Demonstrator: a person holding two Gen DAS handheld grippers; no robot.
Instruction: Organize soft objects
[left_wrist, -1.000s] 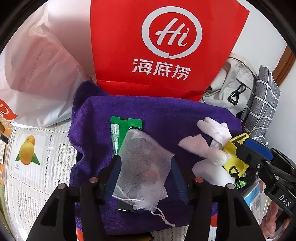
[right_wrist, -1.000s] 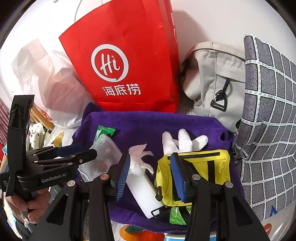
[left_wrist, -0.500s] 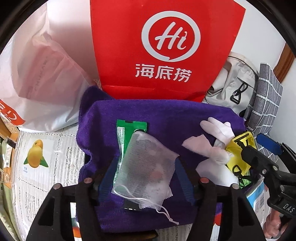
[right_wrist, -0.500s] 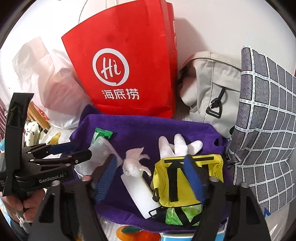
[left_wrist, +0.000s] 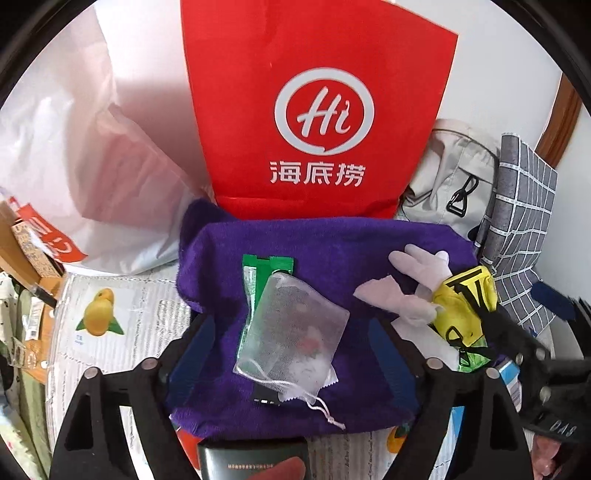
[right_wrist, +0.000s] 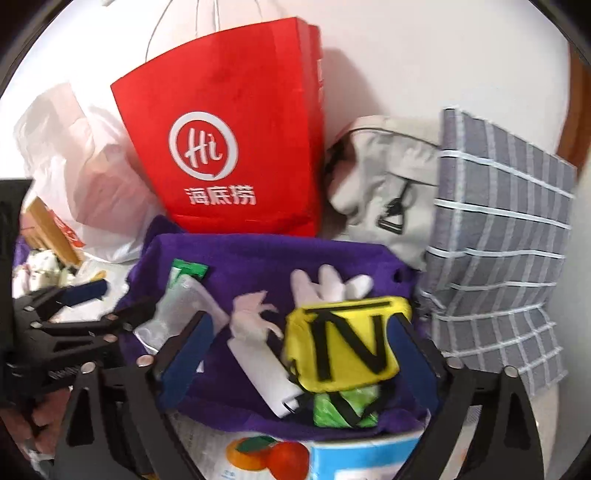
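while both jaws gape, the left hand-held gripper (left_wrist: 291, 354) flanks the mesh pouch (left_wrist: 293, 334), the right hand-held gripper (right_wrist: 301, 354) the yellow pouch (right_wrist: 345, 345).

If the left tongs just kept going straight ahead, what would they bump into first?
Probably the white mesh drawstring pouch, lying between the open left tongs on the purple towel; depth is hard to judge.

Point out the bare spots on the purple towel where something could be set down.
The purple towel is bare along its back strip, just before the red bag, and in the middle between the mesh pouch and the white glove. Its right end is crowded: glove, yellow pouch and white bottle lie together.
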